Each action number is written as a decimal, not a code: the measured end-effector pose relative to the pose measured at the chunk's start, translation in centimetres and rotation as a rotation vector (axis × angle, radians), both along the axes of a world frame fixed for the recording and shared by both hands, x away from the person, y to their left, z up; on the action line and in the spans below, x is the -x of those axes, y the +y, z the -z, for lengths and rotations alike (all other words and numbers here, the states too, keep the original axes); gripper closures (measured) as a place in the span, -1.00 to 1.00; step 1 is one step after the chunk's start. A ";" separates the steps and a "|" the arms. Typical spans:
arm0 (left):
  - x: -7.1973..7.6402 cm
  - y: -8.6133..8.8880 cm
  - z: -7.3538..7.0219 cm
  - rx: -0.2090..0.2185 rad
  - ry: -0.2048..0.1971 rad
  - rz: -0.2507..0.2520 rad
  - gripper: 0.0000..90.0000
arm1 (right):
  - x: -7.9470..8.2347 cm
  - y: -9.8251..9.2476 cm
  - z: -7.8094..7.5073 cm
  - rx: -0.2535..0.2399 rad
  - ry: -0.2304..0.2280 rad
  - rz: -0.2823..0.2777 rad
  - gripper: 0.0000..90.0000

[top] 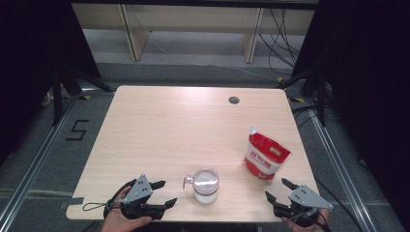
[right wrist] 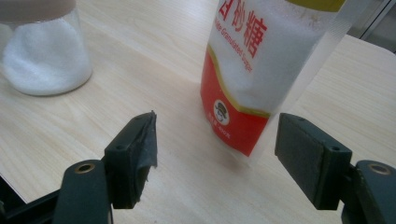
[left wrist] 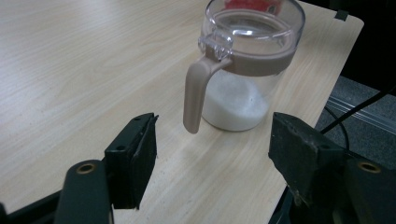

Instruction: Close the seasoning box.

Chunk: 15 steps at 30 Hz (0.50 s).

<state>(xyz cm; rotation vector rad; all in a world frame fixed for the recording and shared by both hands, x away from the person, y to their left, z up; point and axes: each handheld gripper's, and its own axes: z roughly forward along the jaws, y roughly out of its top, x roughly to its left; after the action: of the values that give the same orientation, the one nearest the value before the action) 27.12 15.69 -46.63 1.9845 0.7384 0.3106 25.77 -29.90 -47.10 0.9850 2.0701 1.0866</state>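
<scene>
In the high view, a clear sugar jar [top: 205, 184] with a brown collar and handle was seen standing near the front edge of the light wooden table [top: 169, 130], partly filled with white sugar. The left gripper [top: 163, 193] was held just to the jar's left, its jaws spread with nothing between them, while the right gripper [top: 279, 189] was held at the front right corner, its jaws likewise spread and empty. A red-and-white bag of granulated sugar [top: 265, 154] was seen standing upright behind the right gripper, well apart from the jar. In the left gripper view, the jar [left wrist: 247, 60] was seen just beyond the open jaws, its handle [left wrist: 196, 93] turned toward the camera and hanging clear of the tabletop; no pad was touching it. In the right gripper view, the bag of granulated sugar [right wrist: 252, 74] was seen upright just ahead of the parted jaws, untouched, and the jar's sugar-filled base [right wrist: 44, 58] was seen at the upper left.
</scene>
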 end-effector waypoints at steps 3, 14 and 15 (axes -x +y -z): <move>0.1 0.2 0.3 -0.003 0.004 0.000 -0.33 | 0.2 0.2 0.1 -0.016 0.032 0.013 -0.32; 0.5 0.4 1.2 -0.011 0.005 0.005 -0.44 | 0.0 0.1 0.1 -0.001 0.025 -0.010 -0.33; 0.6 0.4 1.3 -0.015 0.006 0.003 -0.45 | 0.0 0.1 0.1 0.000 0.024 -0.010 -0.33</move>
<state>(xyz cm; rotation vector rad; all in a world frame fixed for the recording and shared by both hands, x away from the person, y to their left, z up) 26.53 16.09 -47.88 2.0018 0.7385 0.3090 25.76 -29.76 -47.22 0.9934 2.0963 1.0846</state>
